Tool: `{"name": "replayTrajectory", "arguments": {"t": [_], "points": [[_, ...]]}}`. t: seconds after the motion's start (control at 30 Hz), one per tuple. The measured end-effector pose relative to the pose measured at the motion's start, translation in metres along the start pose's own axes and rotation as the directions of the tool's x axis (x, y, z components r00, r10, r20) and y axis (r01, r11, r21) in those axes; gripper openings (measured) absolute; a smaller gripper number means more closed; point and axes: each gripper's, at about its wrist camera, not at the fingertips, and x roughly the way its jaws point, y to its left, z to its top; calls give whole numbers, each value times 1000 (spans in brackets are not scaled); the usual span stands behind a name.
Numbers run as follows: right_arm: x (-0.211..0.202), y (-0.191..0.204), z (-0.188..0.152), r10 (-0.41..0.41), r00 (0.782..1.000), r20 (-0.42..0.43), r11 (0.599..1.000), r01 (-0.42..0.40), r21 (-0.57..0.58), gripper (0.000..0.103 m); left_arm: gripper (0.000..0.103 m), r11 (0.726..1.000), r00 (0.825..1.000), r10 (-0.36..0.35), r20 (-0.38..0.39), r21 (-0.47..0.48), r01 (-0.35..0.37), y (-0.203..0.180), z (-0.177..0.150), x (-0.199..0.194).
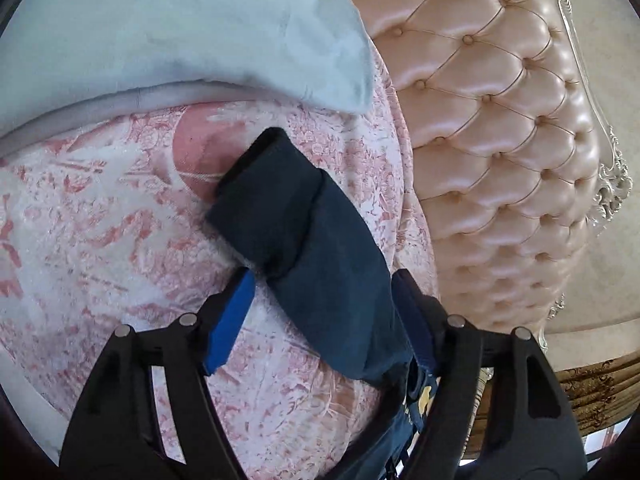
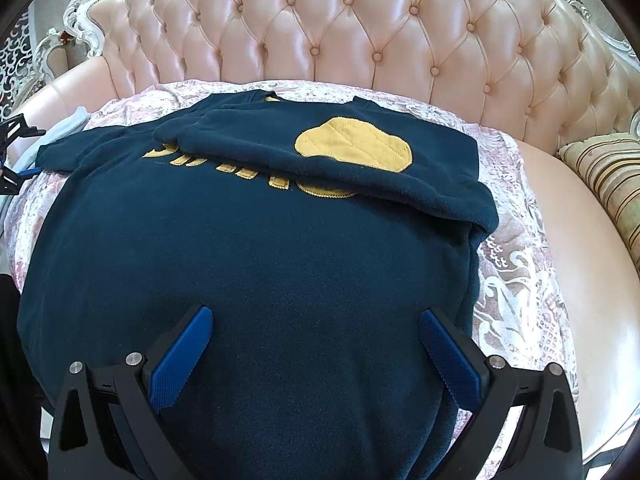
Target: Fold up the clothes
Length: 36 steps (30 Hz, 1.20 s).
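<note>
A dark blue sweater [image 2: 248,264] with yellow lettering lies flat on the lace-covered sofa seat. One sleeve is folded across its chest and shows a yellow elbow patch [image 2: 354,146]. The other sleeve [image 1: 316,256] stretches out sideways, cuff end away from the camera, and lies between the fingers of my left gripper [image 1: 324,274]. The right pad [image 1: 416,320] touches the sleeve, while the left pad [image 1: 230,320] stands a little apart from it. My right gripper [image 2: 316,313] hovers open over the sweater's lower body with nothing gripped.
A pink tufted sofa back [image 2: 360,24] rises behind the seat. A pink-and-white lace cover [image 1: 100,232] lies under the sweater. A light blue cloth [image 1: 180,28] sits past the sleeve's cuff. A striped cushion [image 2: 608,184] rests at the right.
</note>
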Motion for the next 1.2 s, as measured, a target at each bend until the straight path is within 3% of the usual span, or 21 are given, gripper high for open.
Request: {"name": "replayTrajectory", "arguments": {"t": [0.07,0.13,0.17,0.23,0.4,0.5,0.57,0.63,0.7,0.73,0.87,1.0,1.1,1.17,1.2], "points": [[0,0,-1,-2,1000,8,1000,2,0,103,63,1000,1000,5,20,-17,-4,3,2,0],[0,0,-1,-3,1000,12,1000,3,-1,103,34,999,999,8,37,-42,-6,8,3,1],[0,0,-1,-4,1000,12,1000,4,-1,103,27,998,999,2,38,-57,0,12,3,3],[0,0,-1,-4,1000,14,1000,4,-1,103,23,997,999,-9,39,-74,12,18,1,5],[-1,1,-2,-4,1000,23,1000,4,0,103,18,999,995,-33,96,-6,34,14,-6,-6],[-1,1,-2,-3,1000,26,1000,3,0,103,17,992,989,-48,141,125,30,-17,-19,-19],[-1,0,-2,-3,1000,29,1000,3,1,103,17,971,986,-52,161,240,12,-48,-34,-25],[-2,0,-3,-4,999,36,1000,3,3,103,17,922,984,-60,168,387,-10,-88,-59,-29],[-2,0,-4,-4,999,45,1000,4,6,103,17,855,985,-65,159,518,-27,-125,-90,-25],[-2,1,-4,-5,999,48,1000,5,8,103,17,813,986,-68,150,581,-32,-144,-109,-20],[-2,1,-4,-10,999,52,1000,9,13,103,17,601,993,-48,104,797,-54,-212,-206,22],[-2,1,-4,-9,999,53,1000,9,15,103,17,450,997,34,65,890,-73,-242,-291,87],[-1,1,-4,-8,998,57,1000,7,16,103,17,324,987,139,77,938,-119,-244,-345,143],[-1,0,-4,-6,998,60,1000,5,16,103,21,265,973,222,59,957,-119,-236,-368,174],[-2,0,-4,-4,998,61,1000,3,17,103,26,249,965,260,38,963,-106,-230,-376,184]]}}
